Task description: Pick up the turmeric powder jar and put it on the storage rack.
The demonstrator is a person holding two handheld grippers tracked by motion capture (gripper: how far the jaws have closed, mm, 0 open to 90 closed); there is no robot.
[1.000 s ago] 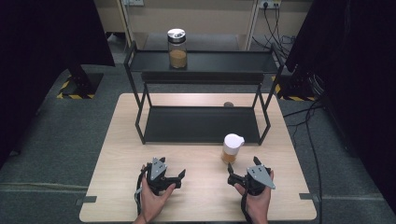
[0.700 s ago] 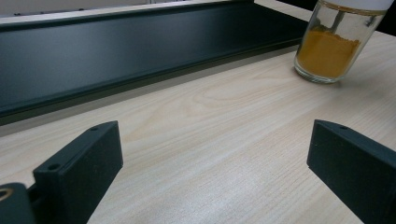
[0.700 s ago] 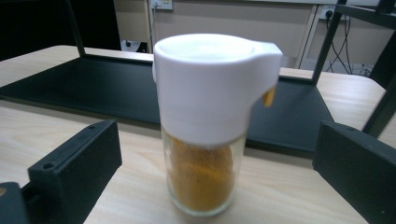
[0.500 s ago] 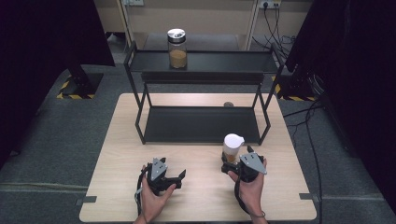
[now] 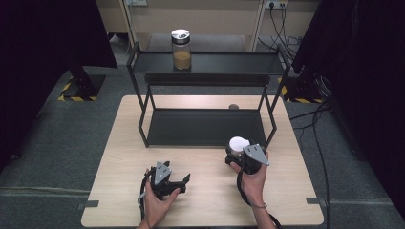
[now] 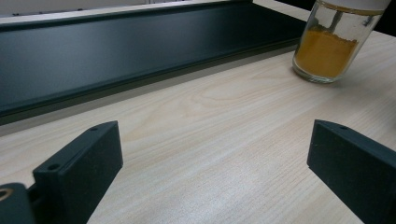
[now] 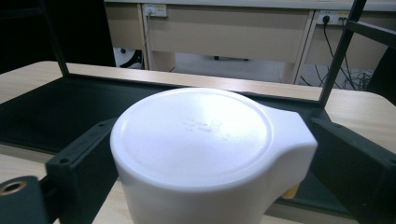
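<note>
A glass jar of yellow-orange powder with a white lid (image 5: pixel 238 143) stands on the wooden table just in front of the black rack's right end. My right gripper (image 5: pixel 235 153) reaches it from the near side. Its jaws have just been closing, and in the right gripper view they sit against both sides of the white lid (image 7: pixel 201 135). My left gripper (image 5: pixel 184 180) rests low on the table at the front left, jaws wide apart with nothing between them (image 6: pixel 215 163). That view shows the jar (image 6: pixel 331 51) off to the upper right.
A black two-tier rack (image 5: pixel 205 126) takes up the far half of the table. A second jar (image 5: pixel 181 50) with a metal lid and tan contents stands on its top shelf. A small dark round object (image 5: pixel 233 106) lies behind the rack. Cables run along the floor at right.
My right gripper has moved forward from the front edge up to the white-lidded jar and now has its jaws around the lid. The left gripper has stayed put.
</note>
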